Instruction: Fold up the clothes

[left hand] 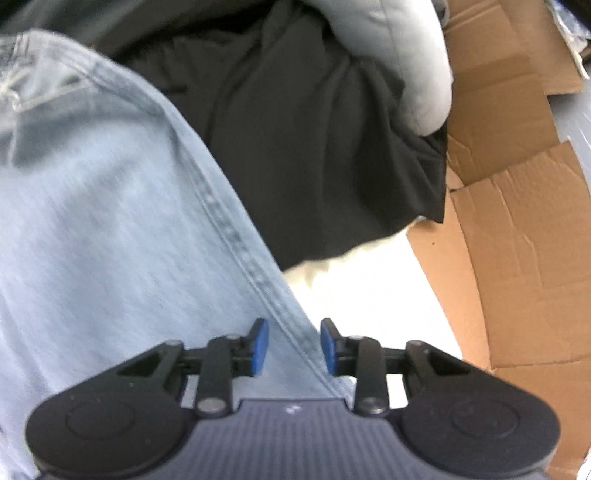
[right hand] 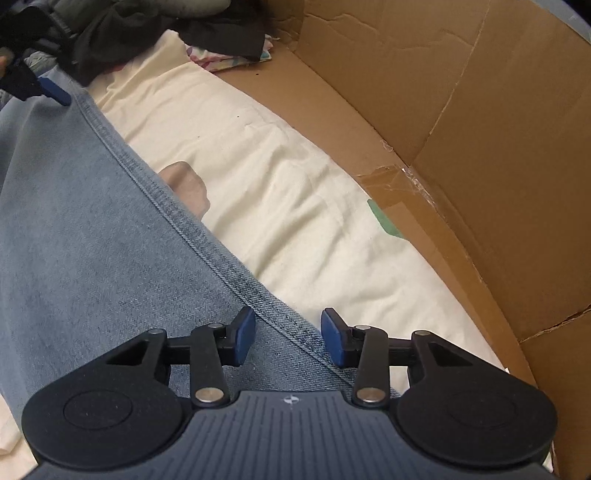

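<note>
A cream sheet [right hand: 295, 206] covers the soft surface under everything. It looks a bit wrinkly, and it has a brownish stain [right hand: 186, 184] on it, ahead of the right gripper [right hand: 288, 339]. Brown cardboard walls [right hand: 480, 129] stand up on the right side of both grippers, with creases, a torn spot and a small green patch [right hand: 386, 218] low down. Far ahead of the right gripper, near the cardboard, a pile of dark clothes [right hand: 207, 33] sits on top of a bit of flowery cloth [right hand: 236, 59].

The light blue jeans [left hand: 110, 240] lie spread flat on the sheet. They fill the left side in front of both grippers. A long stitched seam [right hand: 177, 221] runs along their right edge, going from far away on the left down to right between the tips of each gripper. The denim looks faded and soft, with darker thread along the seam.

The left gripper [left hand: 293, 347] has its blue pads [left hand: 258, 343] held apart, one on each side of the jeans' edge, not pinching it. In front of it, past the jeans, lies a black garment [left hand: 314, 147] with a pale grey one [left hand: 417, 55] bunched on top.

The right gripper is also spread apart, with the seam lying between its blue pads. The left gripper's blue tip shows far ahead of it at the top left, by the same seam.
</note>
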